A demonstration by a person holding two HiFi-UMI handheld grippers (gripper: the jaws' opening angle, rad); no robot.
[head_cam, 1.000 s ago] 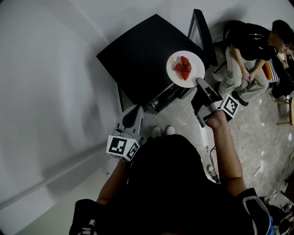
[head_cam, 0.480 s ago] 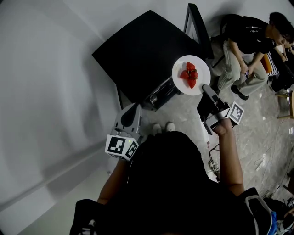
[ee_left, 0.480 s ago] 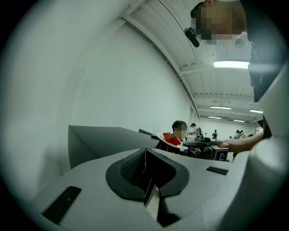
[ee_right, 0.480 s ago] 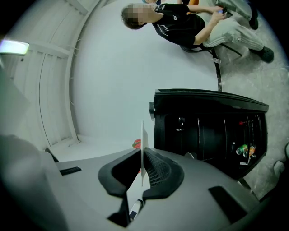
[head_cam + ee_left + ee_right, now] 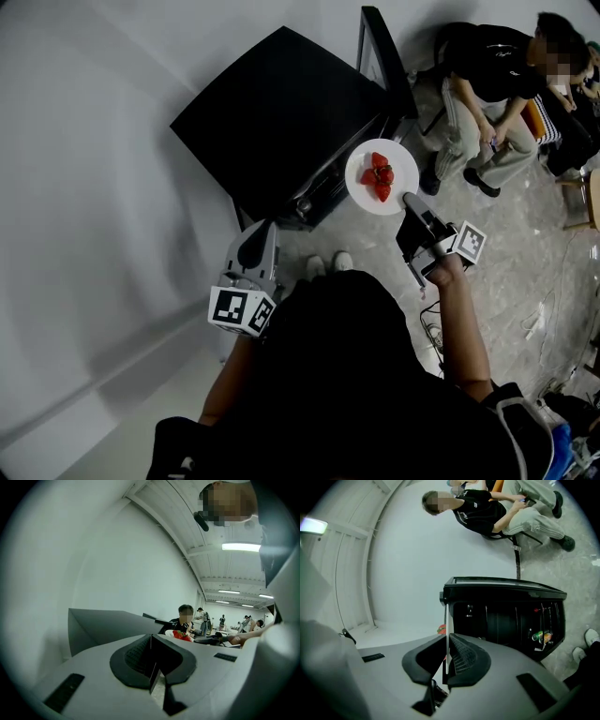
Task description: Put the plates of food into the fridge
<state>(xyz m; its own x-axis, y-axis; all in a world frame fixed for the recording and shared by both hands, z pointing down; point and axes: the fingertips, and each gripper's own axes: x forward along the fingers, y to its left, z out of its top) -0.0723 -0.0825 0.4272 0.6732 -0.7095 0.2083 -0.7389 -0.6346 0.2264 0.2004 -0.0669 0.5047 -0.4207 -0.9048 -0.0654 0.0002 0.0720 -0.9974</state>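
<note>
plate (image 5: pixel 446 620): edge-on in the right gripper view, a thin white line between the jaws of the right gripper (image 5: pixel 446 645); its face is not visible.
strawberries (image 5: pixel 441 629): in that view only a red sliver beside the plate's edge; count unreadable.
fridge (image 5: pixel 281 112) interior: under the black top in the head view, not seen.
shelf items (image 5: pixel 539 635): too small to name.
shoes (image 5: pixel 328 265): toes only, the rest behind the person's head.
seated person (image 5: pixel 487 508): cut by the top edge in the right gripper view.
distant people (image 5: pixel 222 619): too small to tell.
</note>
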